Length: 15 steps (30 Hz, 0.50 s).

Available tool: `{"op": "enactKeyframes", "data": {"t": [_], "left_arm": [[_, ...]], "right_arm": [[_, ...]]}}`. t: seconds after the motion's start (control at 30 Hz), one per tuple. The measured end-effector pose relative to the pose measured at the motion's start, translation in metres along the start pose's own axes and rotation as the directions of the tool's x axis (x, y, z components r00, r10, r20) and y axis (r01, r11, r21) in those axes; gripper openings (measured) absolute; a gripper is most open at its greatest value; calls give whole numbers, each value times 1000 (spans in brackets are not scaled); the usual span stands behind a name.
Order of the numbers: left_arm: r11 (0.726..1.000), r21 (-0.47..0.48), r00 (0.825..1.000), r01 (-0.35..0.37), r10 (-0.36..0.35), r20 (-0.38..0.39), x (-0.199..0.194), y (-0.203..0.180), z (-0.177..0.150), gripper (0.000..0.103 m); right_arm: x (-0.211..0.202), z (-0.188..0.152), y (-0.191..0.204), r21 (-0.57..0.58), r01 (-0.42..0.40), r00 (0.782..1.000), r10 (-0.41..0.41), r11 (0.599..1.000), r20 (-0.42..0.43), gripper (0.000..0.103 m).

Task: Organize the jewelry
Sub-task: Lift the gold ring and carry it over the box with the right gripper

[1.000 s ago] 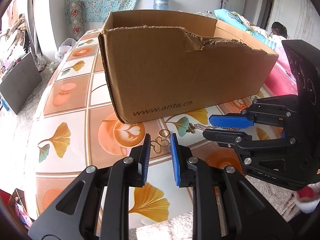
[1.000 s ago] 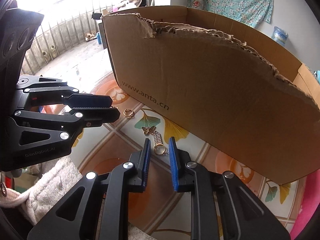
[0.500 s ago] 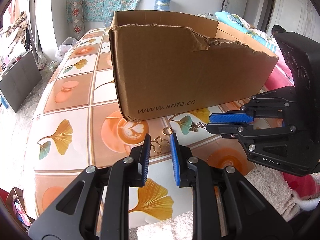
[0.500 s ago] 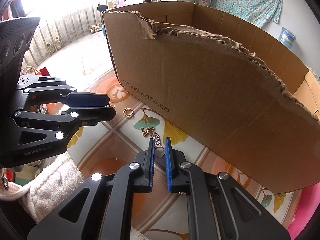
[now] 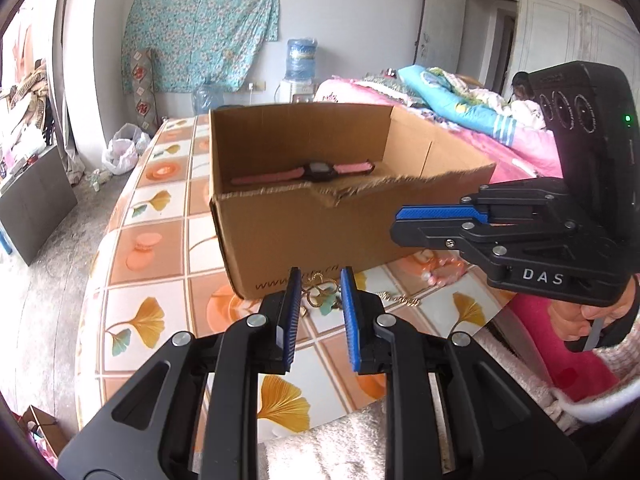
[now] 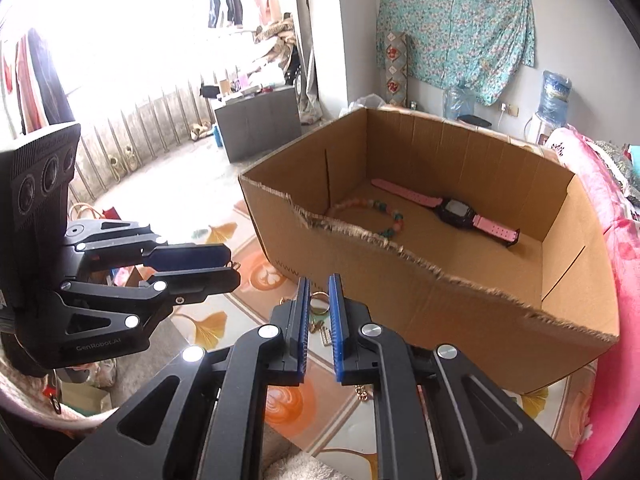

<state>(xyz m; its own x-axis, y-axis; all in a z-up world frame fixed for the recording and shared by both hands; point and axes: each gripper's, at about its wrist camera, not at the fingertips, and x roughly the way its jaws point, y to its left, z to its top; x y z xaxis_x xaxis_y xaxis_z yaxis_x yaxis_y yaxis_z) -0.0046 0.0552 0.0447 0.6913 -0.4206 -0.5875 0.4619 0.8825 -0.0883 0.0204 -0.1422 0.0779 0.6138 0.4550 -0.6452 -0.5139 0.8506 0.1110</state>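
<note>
The open cardboard box stands on the tiled table; a pink-strapped watch and a bead bracelet lie inside. My right gripper is shut on the ring of a gold dangling earring, which hangs just before the box's torn front wall. My left gripper is shut on a gold clover-shaped earring. Each gripper shows from the side in the other's view: the left gripper has a small gold loop at its tip, and the right gripper is narrowly closed.
A gold chain and a pink bead string lie on the table in front of the box. A bed with pink covers borders the right side. A hand grips the right tool.
Both grippers have risen, so the inside of the box now shows. The right jaws closed on the earring's ring, and both gold pieces came up off the table.
</note>
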Motion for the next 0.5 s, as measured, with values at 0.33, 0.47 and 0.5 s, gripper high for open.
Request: {"op": "enactKeyframes", "data": {"t": [0.33,0.47,0.5], "left_arm": [[991,111,997,70,-72,15,37,-18,96,19],[989,48,982,136,-129,-139,104,-12,128,19],[989,23,974,149,-143,-178,120,-10,133,19]], "right_arm": [[-9,72,-85,199,-44,998,33,979,57,10],[33,86,-136,316,-30,996,55,948,-69,10],[43,87,-145,336,-22,993,60,942,-101,10]]}}
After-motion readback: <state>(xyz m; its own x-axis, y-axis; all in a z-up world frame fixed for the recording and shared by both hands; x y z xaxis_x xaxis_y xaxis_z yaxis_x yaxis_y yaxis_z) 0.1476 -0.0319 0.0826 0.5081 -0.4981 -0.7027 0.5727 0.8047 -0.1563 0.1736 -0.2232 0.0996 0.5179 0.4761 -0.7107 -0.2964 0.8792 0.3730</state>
